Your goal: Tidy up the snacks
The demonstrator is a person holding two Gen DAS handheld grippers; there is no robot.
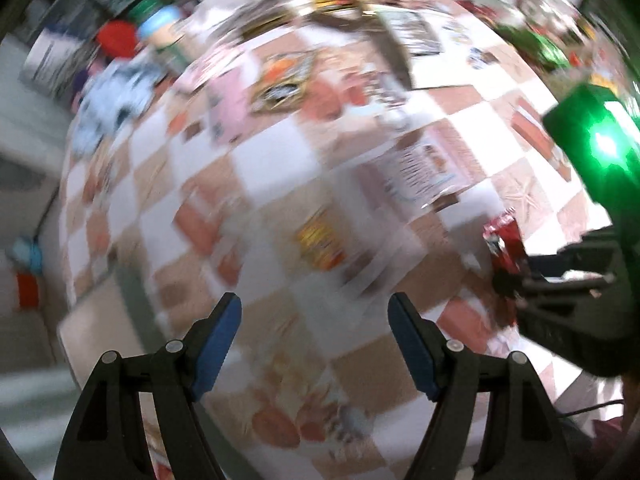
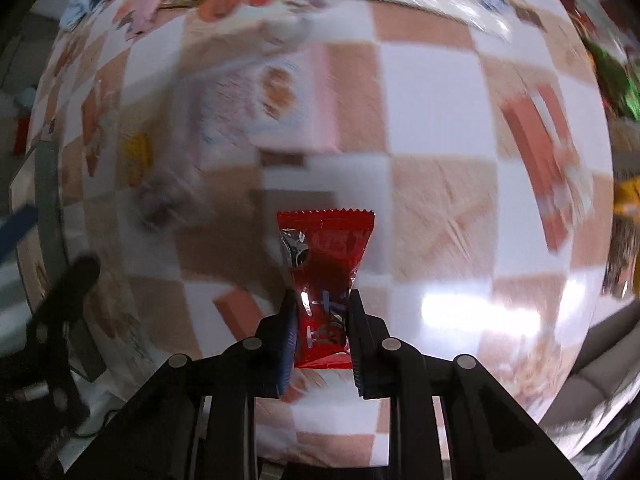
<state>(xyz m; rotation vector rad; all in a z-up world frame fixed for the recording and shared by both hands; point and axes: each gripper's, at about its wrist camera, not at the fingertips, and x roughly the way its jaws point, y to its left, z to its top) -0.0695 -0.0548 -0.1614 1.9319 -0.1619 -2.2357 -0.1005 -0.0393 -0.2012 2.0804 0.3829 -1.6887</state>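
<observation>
A small red snack packet (image 2: pixel 326 280) with a crimped top edge stands between the pads of my right gripper (image 2: pixel 322 300), which is shut on its lower half above the checked tablecloth (image 2: pixel 432 92). From the left wrist view the same red packet (image 1: pixel 505 240) shows at the right edge, held by the right gripper (image 1: pixel 516 276). My left gripper (image 1: pixel 314 308) points down at the cloth, open, with nothing between its blue pads. A small yellow packet (image 1: pixel 322 242) lies on the cloth ahead of it; the yellow packet (image 2: pixel 136 158) also shows at the left in the right wrist view.
More snacks lie around: a pale pink pack (image 2: pixel 260 100), a blue-and-white bag (image 1: pixel 116 100), a pink bag (image 1: pixel 230 108), an orange-and-black bag (image 1: pixel 286 80) and green packets (image 1: pixel 536 44). A red-lidded item (image 1: pixel 118 38) stands past the table's far left. Both views are blurred.
</observation>
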